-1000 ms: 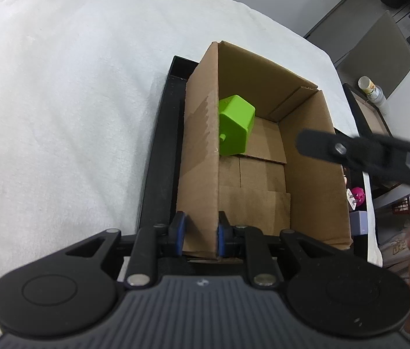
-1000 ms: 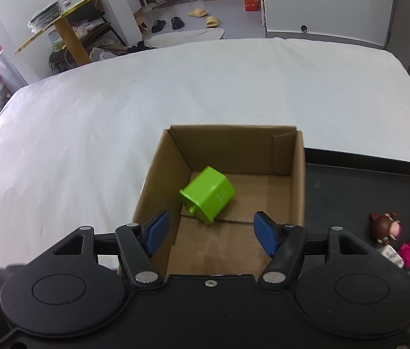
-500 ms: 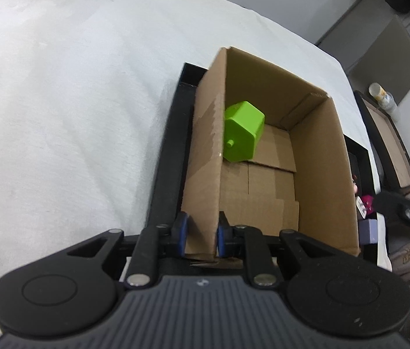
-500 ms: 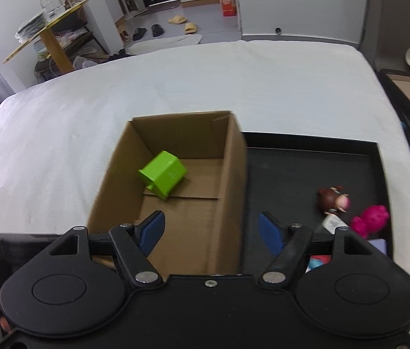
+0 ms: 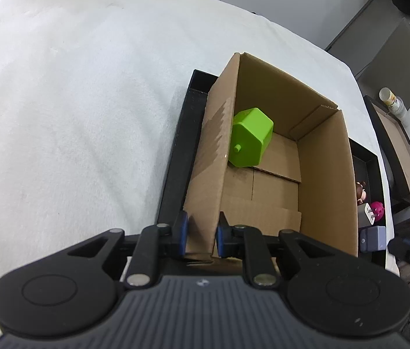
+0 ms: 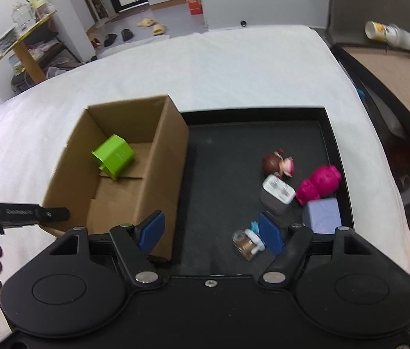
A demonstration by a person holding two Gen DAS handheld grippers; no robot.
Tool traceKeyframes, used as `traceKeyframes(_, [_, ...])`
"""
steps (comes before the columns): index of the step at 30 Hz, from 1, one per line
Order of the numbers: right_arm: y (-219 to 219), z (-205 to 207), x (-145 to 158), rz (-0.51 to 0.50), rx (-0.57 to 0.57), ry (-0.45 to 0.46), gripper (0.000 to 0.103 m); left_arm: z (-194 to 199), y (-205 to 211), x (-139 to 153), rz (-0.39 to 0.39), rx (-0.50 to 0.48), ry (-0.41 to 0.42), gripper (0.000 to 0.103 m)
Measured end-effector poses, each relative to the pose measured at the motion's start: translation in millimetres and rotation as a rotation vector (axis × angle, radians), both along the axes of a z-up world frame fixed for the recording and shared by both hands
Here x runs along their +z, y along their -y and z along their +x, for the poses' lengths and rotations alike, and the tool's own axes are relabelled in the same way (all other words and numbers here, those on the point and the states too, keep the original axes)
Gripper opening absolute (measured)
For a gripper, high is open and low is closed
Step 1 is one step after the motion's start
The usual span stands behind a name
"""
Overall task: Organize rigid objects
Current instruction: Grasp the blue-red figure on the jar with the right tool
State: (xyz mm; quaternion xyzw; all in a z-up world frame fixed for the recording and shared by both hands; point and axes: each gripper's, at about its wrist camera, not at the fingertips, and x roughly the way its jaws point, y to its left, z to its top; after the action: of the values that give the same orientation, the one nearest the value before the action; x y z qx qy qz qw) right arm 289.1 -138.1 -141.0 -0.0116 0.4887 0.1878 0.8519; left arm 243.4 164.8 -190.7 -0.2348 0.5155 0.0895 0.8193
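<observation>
- left gripper still pinching cardboard box wall
- right gripper swung from box toward tray, jaws spread, empty
- green block inside box, 10 o'clock
- toys at 1 o'clock likely next

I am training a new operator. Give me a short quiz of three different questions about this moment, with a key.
1. True or false: the left gripper is shut on a wall of the box.
2. What lies in the box? A) pink toy B) green block C) doll
3. Fill in: the right gripper is ____ and holds nothing.

Key:
1. True; its pads clamp the near wall.
2. B; the green block is the only thing inside. The pink toy and doll lie on the black tray.
3. open
</observation>
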Motion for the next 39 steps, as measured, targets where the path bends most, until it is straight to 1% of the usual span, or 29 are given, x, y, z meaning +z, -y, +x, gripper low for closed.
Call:
traceKeyframes(5, [11, 0, -18, 0.01, -0.036, -0.018, 0.069, 0, 1, 0, 0.005, 0.004, -0.005, 0.018])
traceKeyframes(6, [14, 0, -22, 0.014, -0.045, -0.018, 0.068, 0, 1, 0, 0.007, 0.004, -0.005, 0.018])
traceKeyframes(8, [18, 3, -31, 0.022, -0.068, -0.024, 0.06, -1, 2, 1, 0.01, 0.003, -0.007, 0.018])
traceKeyframes(10, [22, 5, -41, 0.027, -0.094, -0.039, 0.056, 0, 3, 0, 0.009, 0.001, -0.01, 0.018])
traceKeyframes(12, [24, 6, -51, 0.023, -0.108, -0.048, 0.054, 0, 3, 0, 0.01, 0.001, -0.014, 0.018])
traceKeyframes(14, [24, 7, -60, 0.016, -0.121, -0.054, 0.05, 1, 4, 0, 0.012, 0.0, -0.016, 0.018])
traceKeyframes(18, [29, 12, -74, 0.011, -0.166, -0.063, 0.049, 2, 4, 0, 0.013, 0.002, -0.019, 0.018])
traceKeyframes(21, [33, 15, -81, 0.009, -0.196, -0.056, 0.049, 2, 4, -1, 0.016, -0.004, -0.017, 0.018])
traceKeyframes(27, [36, 22, -90, 0.016, -0.25, -0.069, 0.042, 2, 5, -2, 0.021, -0.009, -0.018, 0.018])
traceKeyframes(33, [36, 17, -93, 0.011, -0.24, -0.091, 0.041, 3, 5, -3, 0.024, -0.009, -0.024, 0.018])
traceKeyframes(35, [38, 14, -95, 0.013, -0.236, -0.101, 0.033, 3, 6, -3, 0.028, -0.011, -0.027, 0.018])
traceKeyframes(37, [40, 14, -96, 0.019, -0.232, -0.103, 0.032, 3, 6, -3, 0.032, -0.013, -0.027, 0.018])
traceKeyframes(39, [42, 12, -96, 0.021, -0.232, -0.098, 0.028, 3, 6, -2, 0.03, -0.013, -0.027, 0.018])
